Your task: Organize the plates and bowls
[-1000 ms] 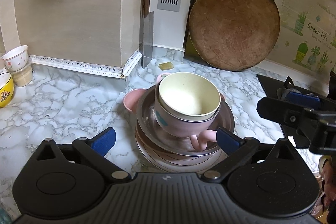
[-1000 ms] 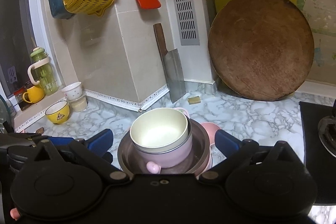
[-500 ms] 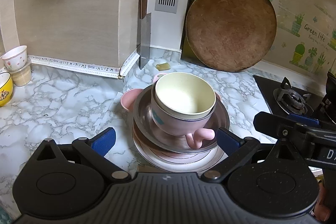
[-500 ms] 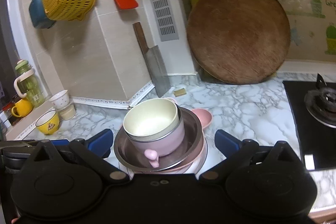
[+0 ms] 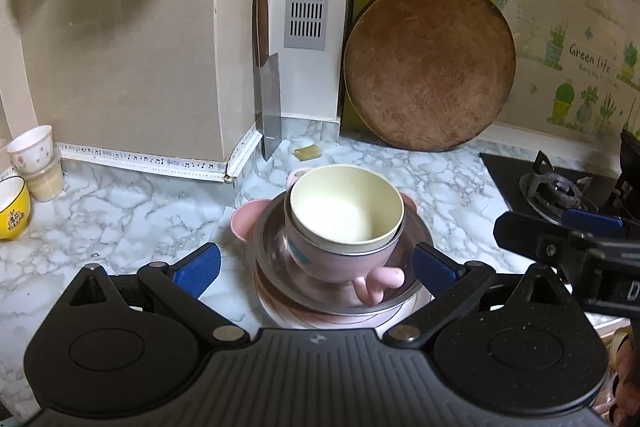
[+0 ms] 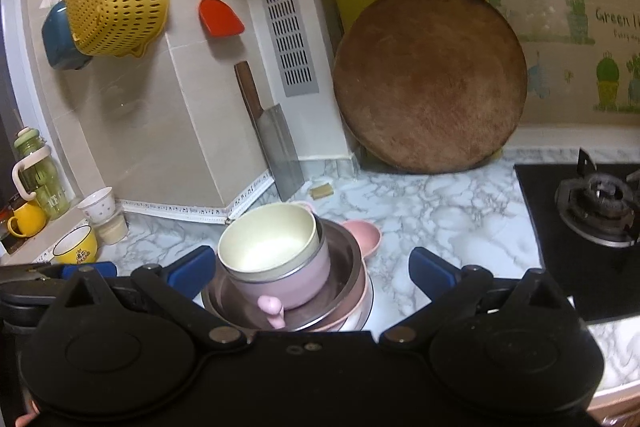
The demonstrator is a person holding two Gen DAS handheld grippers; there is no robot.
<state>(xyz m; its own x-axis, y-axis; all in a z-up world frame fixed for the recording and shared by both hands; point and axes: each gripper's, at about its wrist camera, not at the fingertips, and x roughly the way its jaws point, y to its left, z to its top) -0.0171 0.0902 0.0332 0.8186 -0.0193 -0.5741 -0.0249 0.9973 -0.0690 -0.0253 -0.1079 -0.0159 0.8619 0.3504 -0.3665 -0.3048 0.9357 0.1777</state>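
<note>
Looking down the left gripper (image 5: 316,265), I see its blue-tipped fingers spread wide and gripping nothing, with the dish stack low in the centre of the frame between them. The cream bowl (image 5: 346,209) sits nested in a pink handled bowl (image 5: 340,257), which rests in a steel dish (image 5: 276,247) on top of a pink-rimmed plate (image 5: 276,309), all on the marble counter (image 5: 120,203). A small pink bowl (image 5: 244,223) pokes out just behind the stack at its left. My right gripper (image 6: 312,265) is equally wide and empty, the stack lying lower centre between its tips. A round wooden board (image 6: 430,79) leans against the wall in the upper right.
</note>
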